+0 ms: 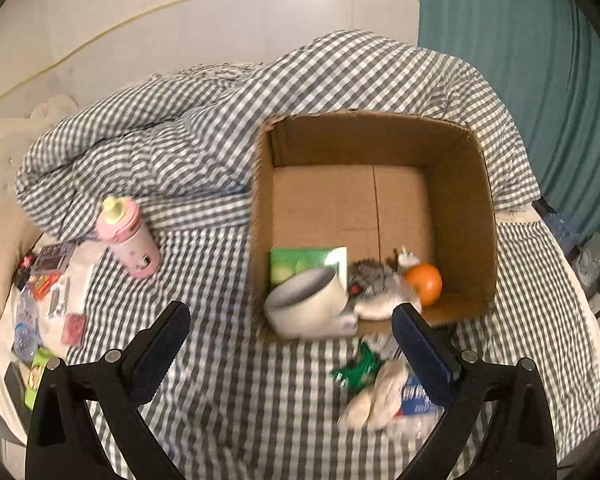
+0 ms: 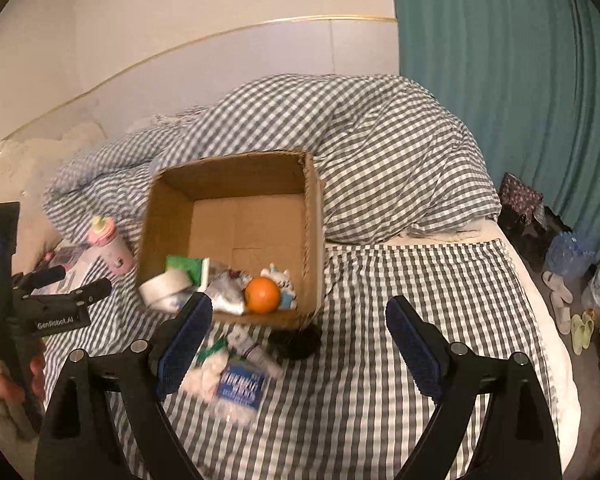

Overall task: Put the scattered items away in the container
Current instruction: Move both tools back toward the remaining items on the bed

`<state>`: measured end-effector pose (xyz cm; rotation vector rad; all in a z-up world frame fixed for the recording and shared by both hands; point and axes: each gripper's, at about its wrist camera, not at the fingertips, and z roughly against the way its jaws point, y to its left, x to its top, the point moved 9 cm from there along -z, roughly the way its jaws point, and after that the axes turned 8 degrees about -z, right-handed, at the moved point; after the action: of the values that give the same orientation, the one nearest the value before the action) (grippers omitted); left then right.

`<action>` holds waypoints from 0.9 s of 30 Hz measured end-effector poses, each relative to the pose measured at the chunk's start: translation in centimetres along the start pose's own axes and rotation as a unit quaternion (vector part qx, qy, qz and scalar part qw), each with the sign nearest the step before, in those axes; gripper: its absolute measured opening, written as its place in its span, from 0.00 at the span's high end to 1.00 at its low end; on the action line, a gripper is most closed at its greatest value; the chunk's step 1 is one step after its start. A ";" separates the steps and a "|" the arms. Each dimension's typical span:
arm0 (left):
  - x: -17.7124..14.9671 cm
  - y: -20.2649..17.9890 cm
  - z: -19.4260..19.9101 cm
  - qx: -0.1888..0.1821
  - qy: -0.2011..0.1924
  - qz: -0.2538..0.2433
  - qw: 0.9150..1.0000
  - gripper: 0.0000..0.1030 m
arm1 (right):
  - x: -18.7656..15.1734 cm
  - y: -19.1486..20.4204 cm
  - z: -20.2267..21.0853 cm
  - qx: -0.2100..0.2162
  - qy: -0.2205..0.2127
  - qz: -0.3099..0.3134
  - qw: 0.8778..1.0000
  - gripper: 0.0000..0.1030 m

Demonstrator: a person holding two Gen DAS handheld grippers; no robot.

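- Cardboard box [image 1: 374, 216] is sitting open on the checked bedspread [image 1: 236, 400], backed by a rumpled duvet [image 1: 172, 148]; inside, along its near wall, are lying a white cup [image 1: 308, 304] that is looking blurred, a green carton [image 1: 300, 262], a grey soft toy [image 1: 374, 280] and an orange [image 1: 424, 282].
- Scattered items are still waiting outside: a green wrapper [image 1: 360, 368], a white cloth [image 1: 374, 398] and a blue-labelled packet [image 2: 240, 390] just in front of the box; a pink bottle [image 1: 128, 236] lying well to the left; small packets [image 1: 52, 292] crowding the bed's left edge.
- Left gripper [image 1: 292, 352] is hovering before the box, jaws spread wide and carrying nothing.
- Right gripper [image 2: 300, 344] is hanging over the bedspread near the box's front corner, likewise parted and empty.
- Risks, as I am judging them: the soft bedding is likely to give under a downward press, so a thin wrapper may be slipping between the pads; the cloth may be dragging the packet along; a gripper nudging the box wall could be tipping it on the uneven bedding; the bottle may be rolling away when touched.
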<state>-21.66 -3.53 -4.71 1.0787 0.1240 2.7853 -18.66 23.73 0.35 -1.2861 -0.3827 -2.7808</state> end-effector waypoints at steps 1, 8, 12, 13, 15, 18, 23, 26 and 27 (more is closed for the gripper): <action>-0.7 0.3 0.5 0.003 0.000 0.000 1.000 0.00 | -0.6 0.1 0.6 0.005 -0.001 0.003 1.000 0.14; -9.1 0.6 2.9 -0.003 0.001 -0.005 1.000 0.00 | -7.8 1.5 1.3 0.027 0.033 0.026 0.999 0.14; -15.3 -0.8 2.0 -0.013 0.019 -0.029 0.999 0.00 | -13.4 2.6 0.1 0.033 0.076 0.042 0.996 0.14; -16.8 -1.2 1.6 -0.011 0.029 -0.035 0.999 0.00 | -14.6 2.8 -0.2 0.033 0.087 0.045 0.995 0.14; -19.8 -1.8 0.6 -0.011 0.057 -0.045 0.997 0.00 | -17.1 3.0 -0.7 0.035 0.107 0.050 0.992 0.14; -23.1 -2.8 -0.5 -0.023 0.089 -0.048 0.995 0.00 | -19.8 3.1 -1.2 0.033 0.128 0.044 0.990 0.14; -24.8 -3.9 -0.5 -0.035 0.090 -0.049 0.994 0.00 | -21.6 2.9 -0.7 0.030 0.131 0.040 0.990 0.14; -25.1 -4.4 -0.2 -0.042 0.086 -0.045 0.994 0.00 | -22.0 2.5 -0.5 0.030 0.131 0.025 0.991 0.14; -25.2 -4.4 -0.2 -0.040 0.084 -0.043 0.995 0.00 | -22.2 2.4 -0.6 0.028 0.132 0.022 0.991 0.14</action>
<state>-2.91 -3.47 -22.08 0.8014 0.0736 2.7741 -4.26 20.05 -16.28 -0.8878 -0.4059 -2.8289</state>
